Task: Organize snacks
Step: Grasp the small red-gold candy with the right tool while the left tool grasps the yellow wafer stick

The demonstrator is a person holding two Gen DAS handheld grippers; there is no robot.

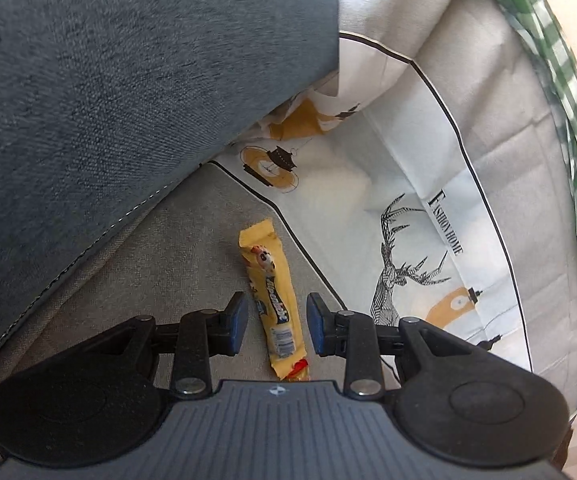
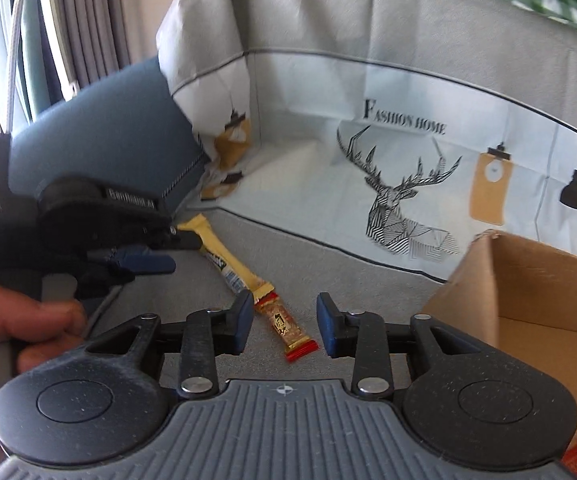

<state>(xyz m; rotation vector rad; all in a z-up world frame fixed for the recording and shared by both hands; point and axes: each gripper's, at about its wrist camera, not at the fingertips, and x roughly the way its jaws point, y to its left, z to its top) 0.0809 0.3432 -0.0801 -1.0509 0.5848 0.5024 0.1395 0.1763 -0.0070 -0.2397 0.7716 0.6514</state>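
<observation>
The left gripper [image 1: 276,324] stands open over a yellow snack bar [image 1: 273,304] lying flat on the grey cloth surface [image 1: 176,248]; its pads flank the wrapper without touching. The bar's blue lettering is too blurred to read. The right gripper [image 2: 284,322] is also open, above a red-and-gold snack bar [image 2: 286,330] with unreadable gold characters. Behind, a printed cloth [image 2: 408,92] reads "FASHION HOME" over a deer drawing. A cardboard box [image 2: 528,280] stands at the right.
</observation>
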